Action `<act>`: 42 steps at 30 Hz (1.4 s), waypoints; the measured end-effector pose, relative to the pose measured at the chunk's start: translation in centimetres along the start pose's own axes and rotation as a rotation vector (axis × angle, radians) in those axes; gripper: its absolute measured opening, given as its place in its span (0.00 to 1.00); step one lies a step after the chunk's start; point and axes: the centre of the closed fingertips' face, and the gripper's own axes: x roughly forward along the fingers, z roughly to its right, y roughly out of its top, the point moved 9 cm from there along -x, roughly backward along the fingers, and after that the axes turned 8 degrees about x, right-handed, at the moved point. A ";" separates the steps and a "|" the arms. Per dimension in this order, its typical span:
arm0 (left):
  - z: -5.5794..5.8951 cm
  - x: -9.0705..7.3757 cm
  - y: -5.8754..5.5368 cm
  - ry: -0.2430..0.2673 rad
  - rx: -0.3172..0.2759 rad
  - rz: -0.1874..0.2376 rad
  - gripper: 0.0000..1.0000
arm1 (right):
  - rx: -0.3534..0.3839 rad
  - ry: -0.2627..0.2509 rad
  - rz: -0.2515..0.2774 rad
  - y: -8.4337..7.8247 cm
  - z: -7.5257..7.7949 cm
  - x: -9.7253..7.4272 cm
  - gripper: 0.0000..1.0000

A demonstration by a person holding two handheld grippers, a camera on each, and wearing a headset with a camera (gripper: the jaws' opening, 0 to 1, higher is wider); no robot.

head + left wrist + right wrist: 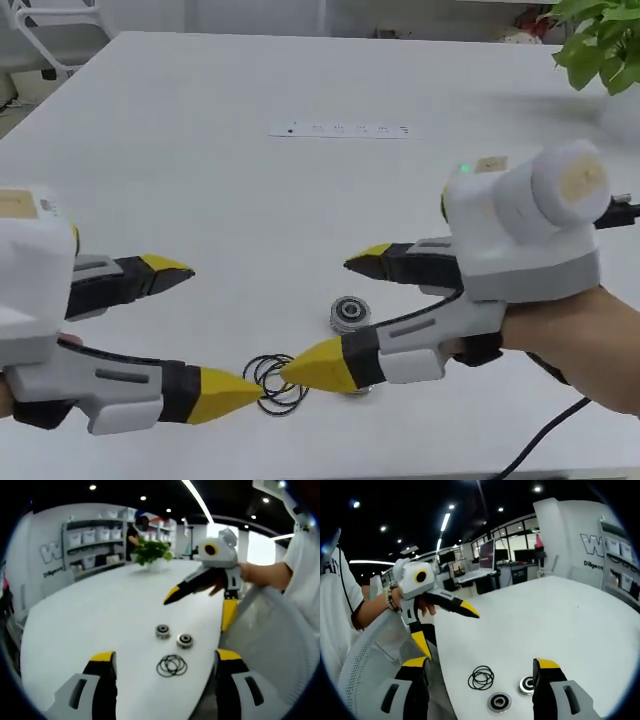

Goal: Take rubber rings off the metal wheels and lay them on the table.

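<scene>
Several thin black rubber rings [274,382] lie in a loose pile on the white table [300,200], near its front edge. One metal wheel [350,312] sits just behind them. The left gripper view shows two wheels [162,631] [184,640] beyond the rings [172,665]. My left gripper [225,330] is open and empty, its lower tip close to the pile. From the right, my right gripper [314,318] faces it, also open and empty, its lower jaw over the rings' right side. In the right gripper view the rings [481,677] and both wheels [499,701] [526,684] lie between the jaws.
A flat white strip with small marks [340,129] lies farther back on the table. A green plant [600,45] stands at the far right corner. A black cable [545,440] hangs from the right gripper. A mesh chair [375,655] is at the table's near edge.
</scene>
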 end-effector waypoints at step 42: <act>-0.6 -1.1 -3.0 0.086 -0.115 -0.036 0.93 | 0.204 -0.217 -0.099 -7.6 2.4 -6.9 0.92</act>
